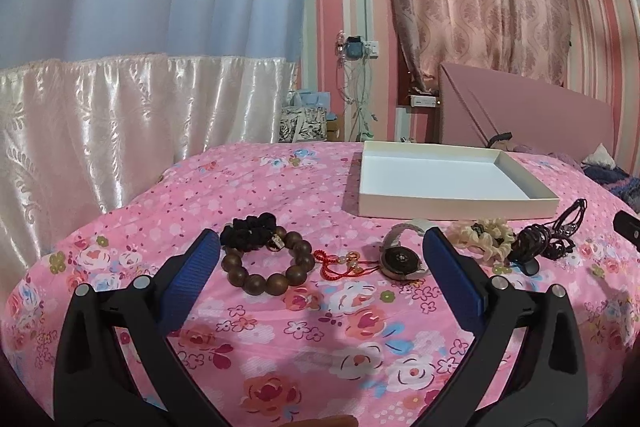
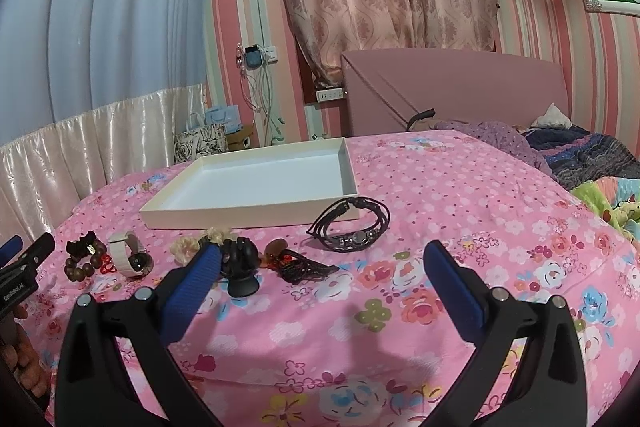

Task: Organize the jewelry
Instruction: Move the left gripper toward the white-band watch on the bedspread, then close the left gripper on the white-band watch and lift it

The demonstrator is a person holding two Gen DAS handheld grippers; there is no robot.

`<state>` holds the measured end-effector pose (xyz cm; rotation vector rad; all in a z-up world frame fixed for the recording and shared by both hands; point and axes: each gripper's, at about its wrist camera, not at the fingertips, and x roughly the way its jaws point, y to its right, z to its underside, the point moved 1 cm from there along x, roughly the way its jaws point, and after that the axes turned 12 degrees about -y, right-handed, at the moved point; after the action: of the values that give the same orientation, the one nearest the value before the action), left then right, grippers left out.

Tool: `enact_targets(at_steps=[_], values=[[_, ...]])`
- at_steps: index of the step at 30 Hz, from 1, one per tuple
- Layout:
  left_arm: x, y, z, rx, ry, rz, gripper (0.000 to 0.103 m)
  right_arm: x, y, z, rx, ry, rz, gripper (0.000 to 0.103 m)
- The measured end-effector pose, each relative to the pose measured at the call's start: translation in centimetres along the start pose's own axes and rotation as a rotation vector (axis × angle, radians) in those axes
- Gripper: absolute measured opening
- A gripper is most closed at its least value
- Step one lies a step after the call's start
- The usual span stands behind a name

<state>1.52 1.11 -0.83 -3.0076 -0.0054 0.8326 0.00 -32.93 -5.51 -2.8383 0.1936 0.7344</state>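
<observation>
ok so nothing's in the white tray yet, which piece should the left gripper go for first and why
Probably ease the open left gripper forward and down onto the brown wooden bead bracelet. It lies just ahead between the spread blue fingers, bulky and easy to pinch, and the shallow white tray behind it is empty.

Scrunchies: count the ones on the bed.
2. The black scrunchie lies at the left end of the row, touching the wooden bead bracelet. The cream scrunchie lies right of the watch. Others may be hidden.
</observation>
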Motion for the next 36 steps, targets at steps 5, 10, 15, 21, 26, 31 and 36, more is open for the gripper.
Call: enact_targets(at_steps=[5,10,15,21,26,31,36], values=[[0.6,0.4,-0.2,0.013,-0.024,-0.02,0.1,-0.7,0.6,0.3,-0.009,0.003,0.0,0.101],[0.7,0.3,-0.1,0.001,-0.029,-0.02,0.1,-0.9,-0.1,0.3,-0.042,0.003,0.029,0.101],[1.0,0.2,-0.3,0.0,-0.046,-0.023,0.1,-0.4,-0.4,0.1,-0.056,-0.026,0.036,0.101],[2.4,0.9,-0.6,0.035,-0.115,-0.037,0.1,0.6,-1.1,0.0,-0.088,-0.069,0.052,0.101],[2.7,0.9,-0.6,0.043,-0.13,-0.004,0.1,1.0,-0.7,0.0,-0.066,-0.096,0.051,0.101],[3.6,1.5,-0.8,0.059,-0.181,-0.007,0.095,1.2,-1.0,0.1,-0.077,-0.103,0.073,0.101],[3.5,2.4,-1.0,0.06,-0.197,0.034,0.094,1.4,-1.8,0.1,-0.117,-0.11,0.074,0.101]])
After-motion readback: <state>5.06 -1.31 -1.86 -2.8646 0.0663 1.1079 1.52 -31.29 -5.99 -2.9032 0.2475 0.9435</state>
